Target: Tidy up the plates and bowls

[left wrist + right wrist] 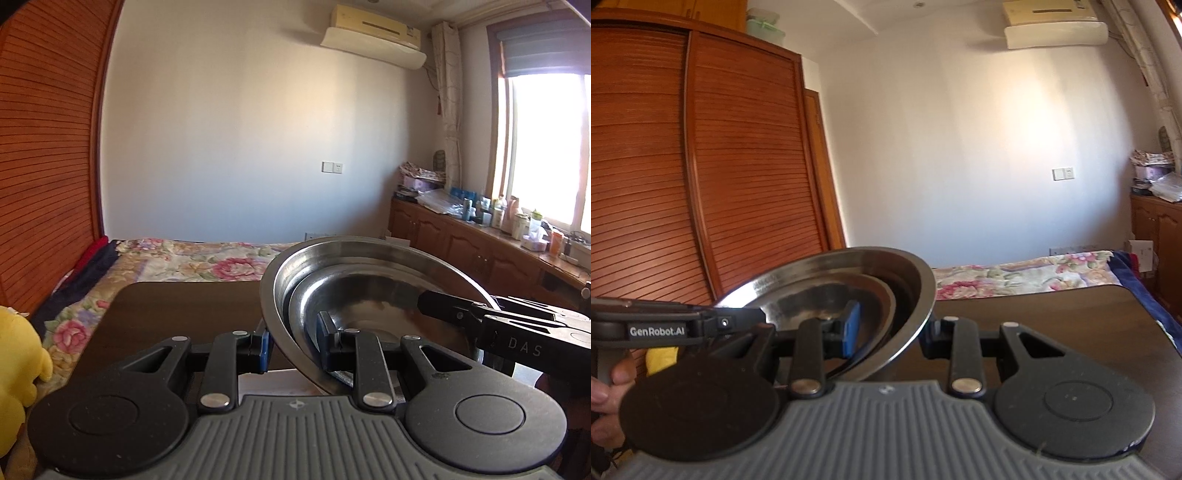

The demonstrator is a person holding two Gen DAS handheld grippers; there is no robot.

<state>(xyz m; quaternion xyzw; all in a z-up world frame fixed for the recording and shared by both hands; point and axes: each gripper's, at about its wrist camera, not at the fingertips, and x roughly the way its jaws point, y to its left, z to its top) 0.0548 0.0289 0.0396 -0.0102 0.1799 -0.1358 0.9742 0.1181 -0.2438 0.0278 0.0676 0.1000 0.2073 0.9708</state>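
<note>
Left gripper [293, 350] and right gripper [888, 334] each clamp opposite rims of nested steel bowls [369, 291], lifted tilted; dark table [177, 310] ahead bare, bed [192, 262] beyond.

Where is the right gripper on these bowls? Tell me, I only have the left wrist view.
Observer: The right gripper straddles the wall of the nested steel bowls, blue-padded finger inside, other finger outside.
Operator: Report whether it's clamped.
Observer: Cannot tell; a small gap shows beside the blue pad.
Operator: Tell me what's holding the left gripper.
Observer: A hand wraps its handle, at the bottom-left edge of the right wrist view.
</note>
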